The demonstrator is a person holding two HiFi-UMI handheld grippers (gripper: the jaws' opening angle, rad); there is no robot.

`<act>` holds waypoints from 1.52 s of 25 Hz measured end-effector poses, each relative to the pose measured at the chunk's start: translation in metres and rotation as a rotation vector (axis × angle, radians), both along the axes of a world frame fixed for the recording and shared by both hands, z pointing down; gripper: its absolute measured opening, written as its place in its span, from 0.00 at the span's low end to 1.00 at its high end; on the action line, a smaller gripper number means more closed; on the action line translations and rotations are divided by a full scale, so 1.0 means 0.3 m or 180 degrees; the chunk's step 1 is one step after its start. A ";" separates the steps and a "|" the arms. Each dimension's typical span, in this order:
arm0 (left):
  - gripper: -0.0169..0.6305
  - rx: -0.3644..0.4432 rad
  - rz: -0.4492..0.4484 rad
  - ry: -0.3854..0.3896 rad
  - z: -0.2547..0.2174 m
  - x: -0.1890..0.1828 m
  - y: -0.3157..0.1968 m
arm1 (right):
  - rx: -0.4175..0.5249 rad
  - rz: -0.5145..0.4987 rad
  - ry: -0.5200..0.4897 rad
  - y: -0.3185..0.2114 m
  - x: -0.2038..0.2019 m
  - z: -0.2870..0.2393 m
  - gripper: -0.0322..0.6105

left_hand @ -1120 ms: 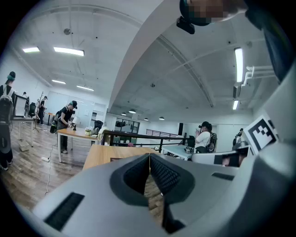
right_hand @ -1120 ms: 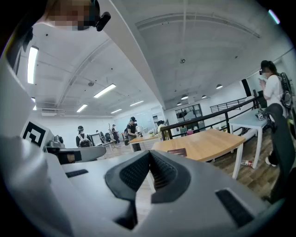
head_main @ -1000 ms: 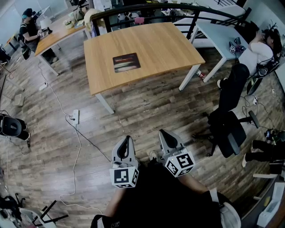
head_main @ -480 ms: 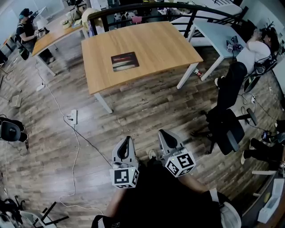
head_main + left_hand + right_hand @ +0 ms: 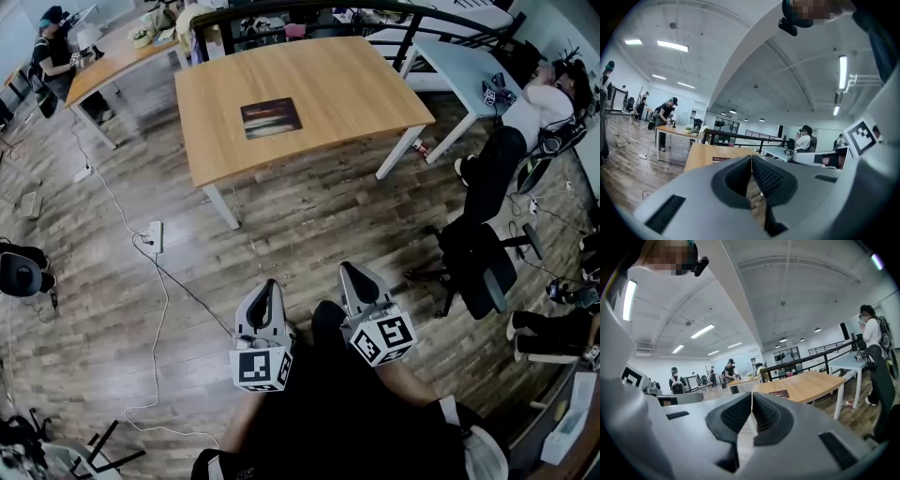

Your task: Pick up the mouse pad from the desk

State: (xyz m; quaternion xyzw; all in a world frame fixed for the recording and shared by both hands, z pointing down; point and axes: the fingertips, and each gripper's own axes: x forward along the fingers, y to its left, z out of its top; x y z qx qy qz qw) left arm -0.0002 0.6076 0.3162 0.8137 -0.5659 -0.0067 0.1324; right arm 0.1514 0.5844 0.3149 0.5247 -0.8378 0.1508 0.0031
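- Wood-plank flooring point(image 5: 309, 225) is stretching between the person and the wooden desk point(image 5: 356, 84), and both tools are hanging over it, well short of the desk's near side.
- Left gripper point(image 5: 269, 286) is showing its jaws pressing together with nothing between them. The right gripper point(image 5: 349, 273) is doing the same, its ribbed pads meeting and pinching nothing.
- Mouse pad point(image 5: 271, 118), dark and rectangular, is lying flat on the desk, left of the desk's middle and well in from its near edge, with nothing resting on it.
- Risk, as I am judging it: the pad is looking thin and is sitting flush on the desk top. A jaw coming down steeply is likely to be skating over it or pushing it along the desk instead of getting under an edge.
- Risk: jaws arriving closed would be nudging the pad rather than taking it, so they are needing to part before reaching the desk.
- Risk: a power strip point(image 5: 155, 239) with its cable is lying on the floor off the desk's near left corner. An office chair point(image 5: 478, 267) is standing off the near right corner, and either could be catching a foot on the way in.
- Containers: none is showing on the desk, and the pad is lying loose on the bare wood, not inside anything.
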 end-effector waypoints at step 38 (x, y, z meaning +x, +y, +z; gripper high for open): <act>0.06 -0.0378 -0.0489 -0.0046 0.099 0.149 -1.226 | -0.0202 -0.0588 -0.0051 -1.330 0.122 0.112 0.10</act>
